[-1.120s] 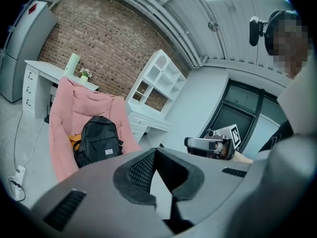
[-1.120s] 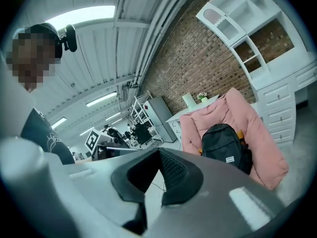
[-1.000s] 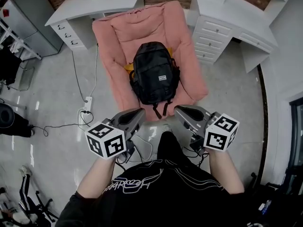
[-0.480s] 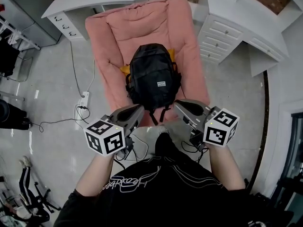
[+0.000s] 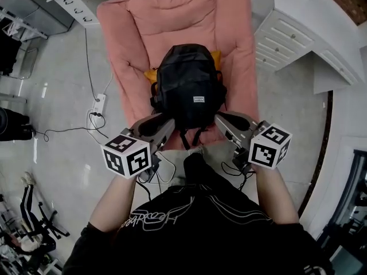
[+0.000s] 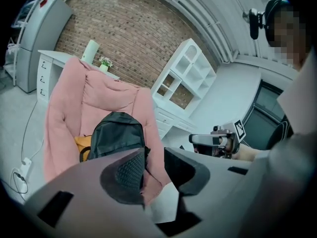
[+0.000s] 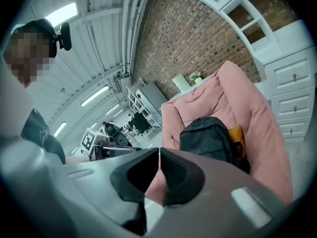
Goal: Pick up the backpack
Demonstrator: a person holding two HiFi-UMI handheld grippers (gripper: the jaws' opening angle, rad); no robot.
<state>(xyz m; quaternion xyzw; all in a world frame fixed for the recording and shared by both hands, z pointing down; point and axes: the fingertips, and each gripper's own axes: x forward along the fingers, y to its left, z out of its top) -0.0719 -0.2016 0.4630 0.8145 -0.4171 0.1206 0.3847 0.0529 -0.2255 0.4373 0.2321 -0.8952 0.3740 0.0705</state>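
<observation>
A black backpack (image 5: 188, 87) lies upright on a pink lounge chair (image 5: 178, 16), its straps hanging off the front edge. It also shows in the left gripper view (image 6: 116, 135) and the right gripper view (image 7: 208, 138). My left gripper (image 5: 166, 122) hovers by the backpack's lower left corner. Its jaws are opening, with a small gap and nothing between them (image 6: 153, 155). My right gripper (image 5: 221, 117) is near the lower right corner, shut and empty (image 7: 159, 155). Neither one touches the bag.
A yellow item (image 5: 150, 74) pokes out beneath the backpack's left side. White drawer units (image 5: 287, 33) stand right of the chair and a white desk (image 5: 74, 4) to its left. A power strip with cables (image 5: 97, 105) lies on the floor at left.
Both grippers have moved forward and down toward the backpack's lower end. The chair and bag now sit closer in view.
</observation>
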